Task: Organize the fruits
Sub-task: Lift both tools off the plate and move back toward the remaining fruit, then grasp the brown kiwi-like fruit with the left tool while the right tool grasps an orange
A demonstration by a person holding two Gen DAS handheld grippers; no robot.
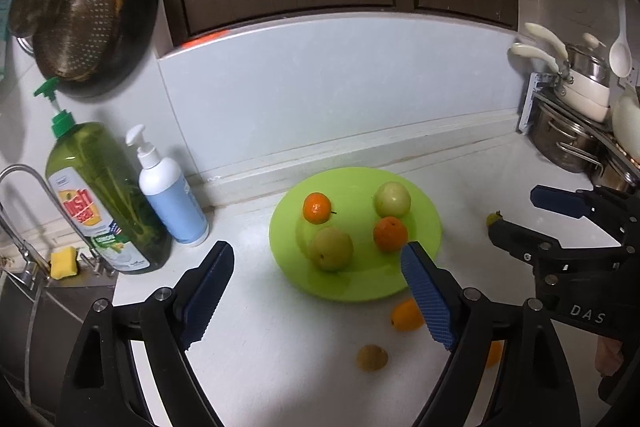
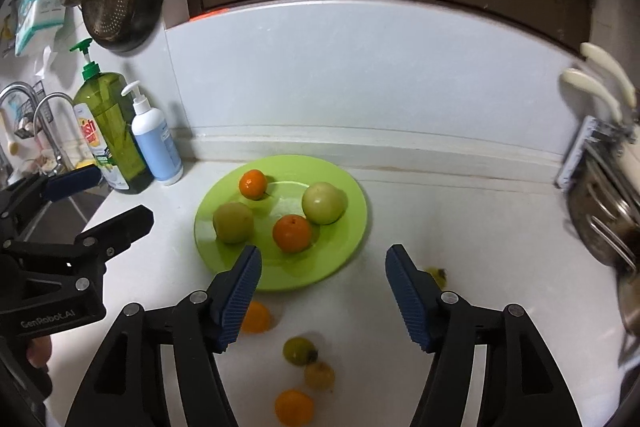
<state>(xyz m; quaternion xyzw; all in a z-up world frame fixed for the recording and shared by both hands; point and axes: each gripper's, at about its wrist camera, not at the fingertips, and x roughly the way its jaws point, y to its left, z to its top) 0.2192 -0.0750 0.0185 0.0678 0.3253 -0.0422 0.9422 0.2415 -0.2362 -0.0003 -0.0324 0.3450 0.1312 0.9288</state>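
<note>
A lime-green plate [image 1: 360,285] [image 2: 288,277] on the white counter holds two oranges [image 1: 317,207] [image 2: 292,233] and two pale green fruits [image 1: 392,199] [image 2: 233,223]. In front of the plate several loose fruits lie on the counter: an orange [image 2: 256,317], a green one [image 2: 299,350], a yellowish one [image 2: 319,375] and another orange [image 2: 294,407]. A small yellow-green fruit [image 2: 438,275] lies to the plate's right. My left gripper [image 1: 318,250] [image 2: 122,195] hovers open over the plate's near edge, holding nothing. My right gripper [image 2: 324,251] [image 1: 516,211] is open too and holds nothing, to the right of the plate.
A green dish-soap bottle [image 1: 104,195] and a white-and-blue pump bottle [image 1: 172,203] stand left of the plate by the faucet [image 1: 24,211] and sink. Stacked pots [image 1: 576,131] crowd the right end. A dark pan with a strainer [image 1: 84,15] hangs on the wall.
</note>
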